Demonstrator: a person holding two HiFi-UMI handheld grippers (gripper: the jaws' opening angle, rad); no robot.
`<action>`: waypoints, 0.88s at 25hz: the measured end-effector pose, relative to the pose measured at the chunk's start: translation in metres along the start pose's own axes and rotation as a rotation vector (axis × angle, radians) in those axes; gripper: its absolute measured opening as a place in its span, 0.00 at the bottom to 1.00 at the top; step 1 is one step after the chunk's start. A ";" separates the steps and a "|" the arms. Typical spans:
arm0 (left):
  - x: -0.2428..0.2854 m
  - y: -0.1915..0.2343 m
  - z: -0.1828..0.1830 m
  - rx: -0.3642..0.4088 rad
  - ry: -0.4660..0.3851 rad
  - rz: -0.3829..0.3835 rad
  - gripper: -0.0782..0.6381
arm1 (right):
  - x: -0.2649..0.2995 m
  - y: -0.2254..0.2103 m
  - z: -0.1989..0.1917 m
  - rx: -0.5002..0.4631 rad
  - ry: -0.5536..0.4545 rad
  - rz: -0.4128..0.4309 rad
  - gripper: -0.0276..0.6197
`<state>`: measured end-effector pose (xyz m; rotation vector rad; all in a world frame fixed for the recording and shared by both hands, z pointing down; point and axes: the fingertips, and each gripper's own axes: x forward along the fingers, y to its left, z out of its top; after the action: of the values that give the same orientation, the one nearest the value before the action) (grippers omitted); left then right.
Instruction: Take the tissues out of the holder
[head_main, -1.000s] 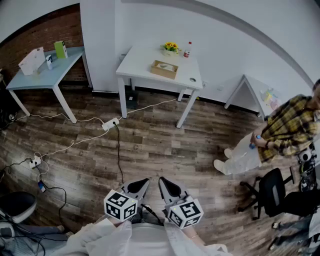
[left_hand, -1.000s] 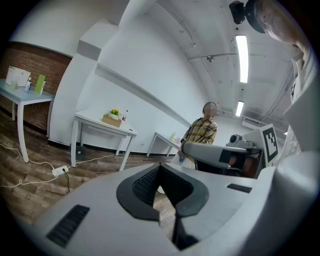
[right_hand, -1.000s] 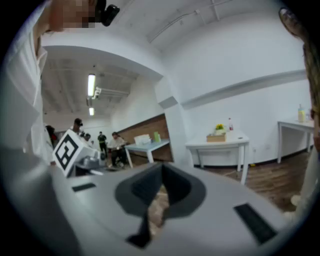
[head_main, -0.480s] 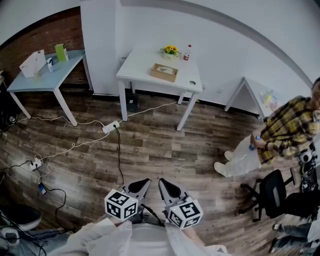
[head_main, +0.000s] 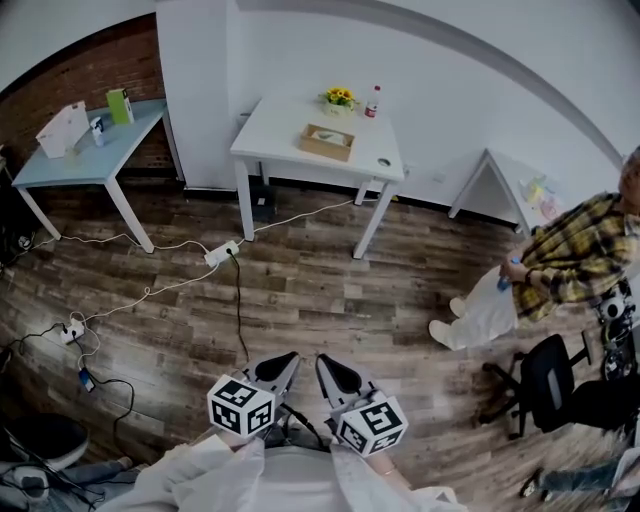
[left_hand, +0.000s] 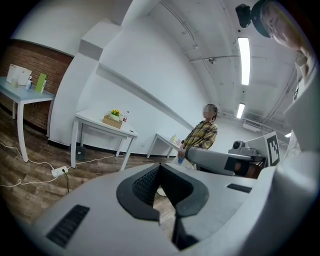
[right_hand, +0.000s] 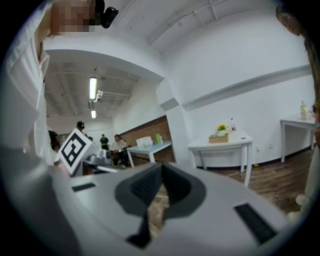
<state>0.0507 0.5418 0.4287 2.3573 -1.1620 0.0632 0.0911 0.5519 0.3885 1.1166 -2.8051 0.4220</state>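
Observation:
The tissue holder (head_main: 328, 141) is a low wooden box with a white tissue showing in its slot. It stands on the white table (head_main: 270, 122) across the room, beside yellow flowers (head_main: 341, 97) and a bottle (head_main: 373, 100). My left gripper (head_main: 283, 362) and right gripper (head_main: 330, 365) are held close to my body, side by side, far from the table. Both are shut with nothing between the jaws. The left gripper view shows the left gripper (left_hand: 160, 167) with the holder (left_hand: 112, 120) far off. Past the right gripper (right_hand: 161, 167) the holder (right_hand: 218, 138) also looks distant.
Wooden floor with white cables and a power strip (head_main: 222, 250) lies between me and the table. A pale blue table (head_main: 90, 150) stands at left, a small table (head_main: 520, 185) at right. A person in a plaid shirt (head_main: 580, 262) stands by a black office chair (head_main: 545, 385).
Both grippers stay where they were. The person in the plaid shirt has shifted slightly at the right.

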 end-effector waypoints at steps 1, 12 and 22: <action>0.002 0.000 0.002 0.008 -0.007 0.005 0.13 | 0.000 -0.001 0.000 -0.002 -0.003 -0.002 0.06; 0.030 0.001 0.010 0.008 -0.013 0.016 0.13 | 0.003 -0.027 0.007 0.016 -0.016 -0.010 0.06; 0.068 0.016 0.026 0.005 -0.034 0.047 0.13 | 0.016 -0.062 0.022 -0.017 -0.012 0.047 0.06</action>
<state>0.0772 0.4725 0.4303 2.3438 -1.2344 0.0424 0.1225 0.4916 0.3843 1.0550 -2.8450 0.3958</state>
